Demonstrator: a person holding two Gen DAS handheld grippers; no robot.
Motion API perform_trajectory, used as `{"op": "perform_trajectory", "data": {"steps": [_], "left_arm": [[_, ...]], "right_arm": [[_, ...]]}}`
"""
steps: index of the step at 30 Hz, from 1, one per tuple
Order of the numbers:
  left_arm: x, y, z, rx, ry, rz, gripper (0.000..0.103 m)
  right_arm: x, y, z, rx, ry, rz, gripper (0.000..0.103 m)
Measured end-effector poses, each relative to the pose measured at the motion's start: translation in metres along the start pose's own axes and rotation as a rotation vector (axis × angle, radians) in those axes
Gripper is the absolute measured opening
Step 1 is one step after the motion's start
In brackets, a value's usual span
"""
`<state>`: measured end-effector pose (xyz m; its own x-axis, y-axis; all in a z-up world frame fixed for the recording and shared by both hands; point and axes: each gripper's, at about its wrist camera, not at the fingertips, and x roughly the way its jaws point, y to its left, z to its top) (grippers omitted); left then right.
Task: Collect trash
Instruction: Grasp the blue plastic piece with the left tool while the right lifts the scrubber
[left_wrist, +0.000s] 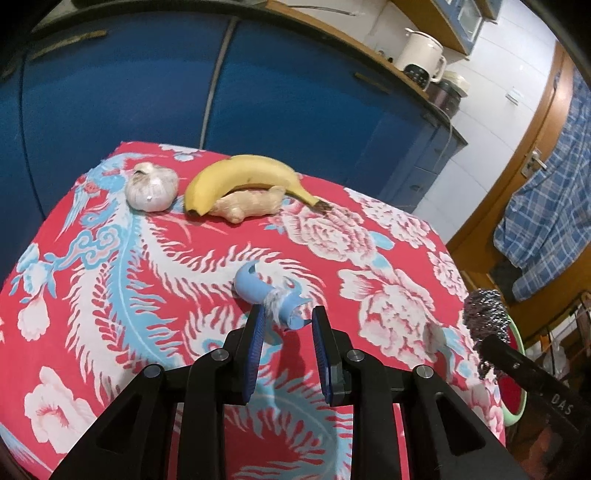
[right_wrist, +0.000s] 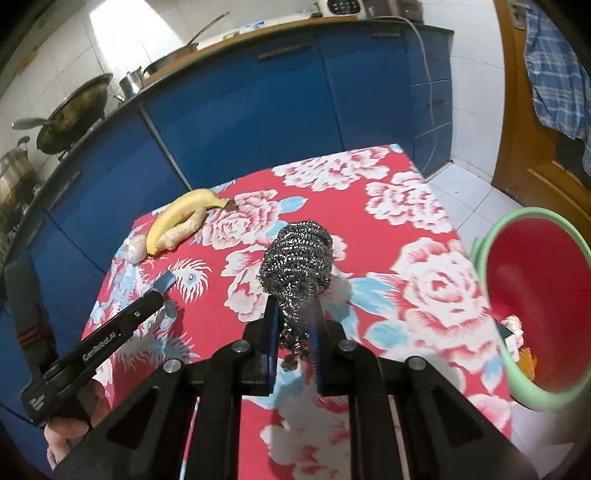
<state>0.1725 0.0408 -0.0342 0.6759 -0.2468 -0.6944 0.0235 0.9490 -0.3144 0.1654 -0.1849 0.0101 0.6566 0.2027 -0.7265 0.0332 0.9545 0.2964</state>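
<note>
A torn light-blue wrapper scrap with white fluff (left_wrist: 266, 293) lies on the red flowered tablecloth (left_wrist: 184, 258). My left gripper (left_wrist: 288, 317) is open, its blue pads on either side of the scrap's near end. My right gripper (right_wrist: 293, 314) is shut on a steel wool scrubber (right_wrist: 297, 254) and holds it above the cloth; the scrubber also shows in the left wrist view (left_wrist: 485, 314). A red bin with a green rim (right_wrist: 535, 306) stands off the table's right edge with some trash inside. The left gripper (right_wrist: 147, 299) and the scrap (right_wrist: 164, 282) show in the right wrist view.
A banana (left_wrist: 240, 177), a piece of ginger (left_wrist: 251, 205) and a garlic bulb (left_wrist: 151, 188) lie at the table's far side. Blue cabinets (left_wrist: 147, 92) stand behind. A wooden door with a hanging plaid shirt (left_wrist: 546, 206) is at the right.
</note>
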Motion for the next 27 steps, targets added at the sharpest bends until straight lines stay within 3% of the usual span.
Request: {"op": "perform_trajectory", "data": {"steps": [6, 8, 9, 16, 23, 27], "left_arm": [[-0.014, -0.018, 0.000, 0.044, -0.011, -0.026, 0.019], [-0.018, -0.023, 0.000, 0.053, -0.011, -0.039, 0.006], [-0.020, -0.026, -0.001, 0.056, -0.009, -0.045, 0.005], [-0.026, -0.039, -0.004, 0.077, -0.002, -0.056, 0.004], [-0.019, -0.044, -0.005, 0.053, 0.054, -0.048, 0.006], [-0.013, -0.054, -0.006, 0.067, 0.078, -0.037, 0.021]], "right_arm": [[-0.026, -0.018, -0.003, 0.029, -0.041, -0.009, 0.017], [-0.034, -0.024, -0.005, 0.038, -0.050, -0.011, 0.017], [-0.038, -0.027, -0.006, 0.043, -0.055, -0.012, 0.017], [-0.058, -0.046, -0.012, 0.075, -0.083, -0.020, 0.017], [-0.072, -0.062, -0.016, 0.109, -0.105, -0.014, 0.017], [-0.077, -0.070, -0.017, 0.123, -0.110, -0.012, 0.017]]}}
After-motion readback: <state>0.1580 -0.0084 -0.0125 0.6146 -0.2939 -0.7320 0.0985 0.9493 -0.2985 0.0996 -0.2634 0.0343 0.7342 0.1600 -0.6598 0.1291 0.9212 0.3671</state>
